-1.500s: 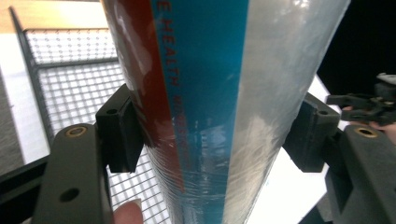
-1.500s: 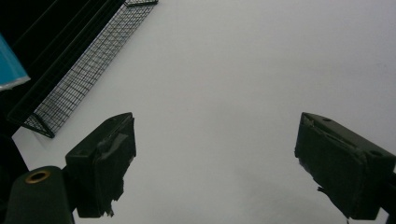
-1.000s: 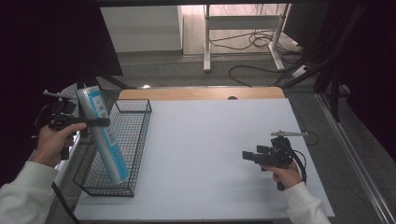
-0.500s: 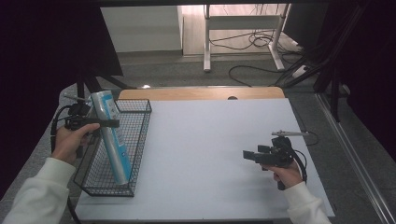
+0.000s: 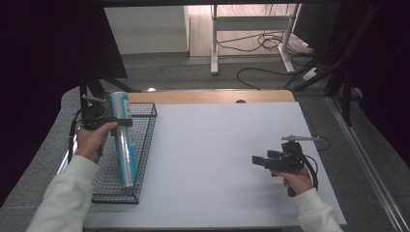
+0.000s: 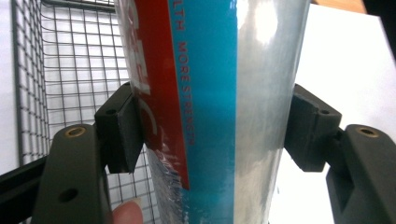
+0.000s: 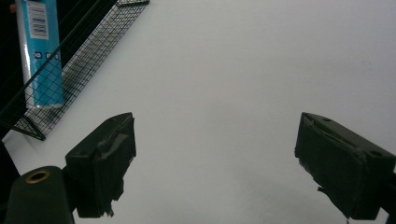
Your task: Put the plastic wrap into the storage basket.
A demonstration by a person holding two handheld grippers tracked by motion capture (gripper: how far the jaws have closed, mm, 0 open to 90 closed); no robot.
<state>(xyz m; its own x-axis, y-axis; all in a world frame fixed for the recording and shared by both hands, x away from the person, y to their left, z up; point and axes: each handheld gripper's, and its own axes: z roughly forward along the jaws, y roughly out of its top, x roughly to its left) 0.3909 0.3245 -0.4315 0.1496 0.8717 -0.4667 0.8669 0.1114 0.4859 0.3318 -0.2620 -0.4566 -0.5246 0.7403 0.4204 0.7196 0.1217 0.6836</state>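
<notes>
The roll (image 6: 210, 107) runs past the left gripper view's top and bottom edges, its lettering partly cut off.

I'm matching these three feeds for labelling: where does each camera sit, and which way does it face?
High view: above the person's side, looking forward and down on the white table; both sleeved forearms show.
Left gripper view: rides the left gripper, looking along its jaws at the blue plastic-wrapped roll; a fingertip shows.
Right gripper view: rides the right gripper, facing across the table.
All three share the black wire basket and the roll.
</notes>
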